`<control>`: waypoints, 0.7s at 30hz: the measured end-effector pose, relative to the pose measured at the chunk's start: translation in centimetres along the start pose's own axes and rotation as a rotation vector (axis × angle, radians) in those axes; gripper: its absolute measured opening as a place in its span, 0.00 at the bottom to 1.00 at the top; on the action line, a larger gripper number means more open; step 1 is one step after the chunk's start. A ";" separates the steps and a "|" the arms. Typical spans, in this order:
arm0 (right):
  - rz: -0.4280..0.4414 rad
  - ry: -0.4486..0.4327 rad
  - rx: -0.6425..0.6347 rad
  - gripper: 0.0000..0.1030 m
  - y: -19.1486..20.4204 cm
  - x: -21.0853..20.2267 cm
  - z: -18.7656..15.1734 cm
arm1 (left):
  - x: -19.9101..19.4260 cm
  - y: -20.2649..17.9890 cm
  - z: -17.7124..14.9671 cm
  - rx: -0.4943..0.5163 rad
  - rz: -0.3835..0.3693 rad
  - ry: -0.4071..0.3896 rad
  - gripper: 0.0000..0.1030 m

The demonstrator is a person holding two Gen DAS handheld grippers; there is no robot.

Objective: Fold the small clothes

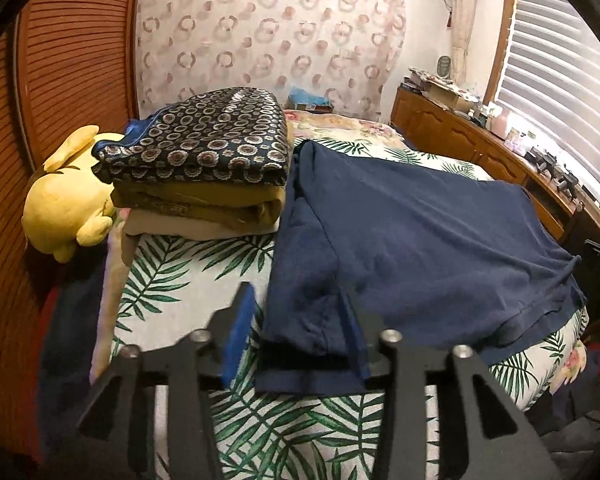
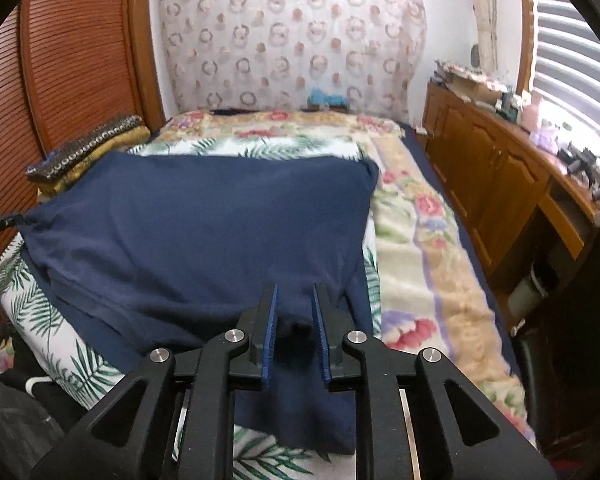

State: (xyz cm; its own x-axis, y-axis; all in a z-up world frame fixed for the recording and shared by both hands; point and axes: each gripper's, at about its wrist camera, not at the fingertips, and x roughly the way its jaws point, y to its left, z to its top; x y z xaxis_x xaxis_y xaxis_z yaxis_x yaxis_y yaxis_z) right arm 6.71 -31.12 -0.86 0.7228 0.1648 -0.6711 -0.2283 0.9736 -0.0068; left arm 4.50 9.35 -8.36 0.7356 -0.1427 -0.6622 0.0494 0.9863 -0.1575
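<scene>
A navy blue shirt (image 1: pixel 412 232) lies spread on the palm-leaf sheet (image 1: pixel 188 280) of a bed. My left gripper (image 1: pixel 300 300) is open, its blue pads either side of the shirt's near-left sleeve, which lies flat between them. In the right wrist view the shirt (image 2: pixel 204 232) fills the middle. My right gripper (image 2: pixel 295 300) stands narrowly open around a bunched fold of the shirt's near-right part; I cannot tell whether the pads press the cloth.
A pile of folded clothes (image 1: pixel 204 164), topped by a dark patterned piece, sits at the far left beside a yellow plush toy (image 1: pixel 64 200). A floral blanket (image 2: pixel 428 240) covers the bed's right side. A wooden cabinet (image 2: pixel 496 184) runs along the right.
</scene>
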 end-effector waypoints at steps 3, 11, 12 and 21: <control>0.031 -0.019 -0.019 0.21 1.2 0.6 0.5 | 0.5 -0.1 -0.1 0.006 -0.001 0.017 0.57; 0.126 0.007 -0.072 0.35 5.9 5.7 0.7 | 3.5 -0.6 -0.7 0.032 0.061 0.107 0.57; 0.131 0.012 -0.079 0.35 6.3 6.3 0.7 | 3.6 -0.8 -0.8 0.036 0.076 0.110 0.57; 0.187 0.050 -0.104 0.35 10.0 9.5 1.3 | 4.0 -0.9 -1.3 0.033 0.083 0.125 0.58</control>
State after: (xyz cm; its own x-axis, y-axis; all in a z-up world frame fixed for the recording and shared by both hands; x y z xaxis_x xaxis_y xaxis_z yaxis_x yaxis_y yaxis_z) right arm 12.12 -19.65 -6.31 0.6293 0.3301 -0.7036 -0.4232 0.9049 0.0460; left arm 6.49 7.78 -11.86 0.6481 -0.0672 -0.7586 0.0156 0.9971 -0.0750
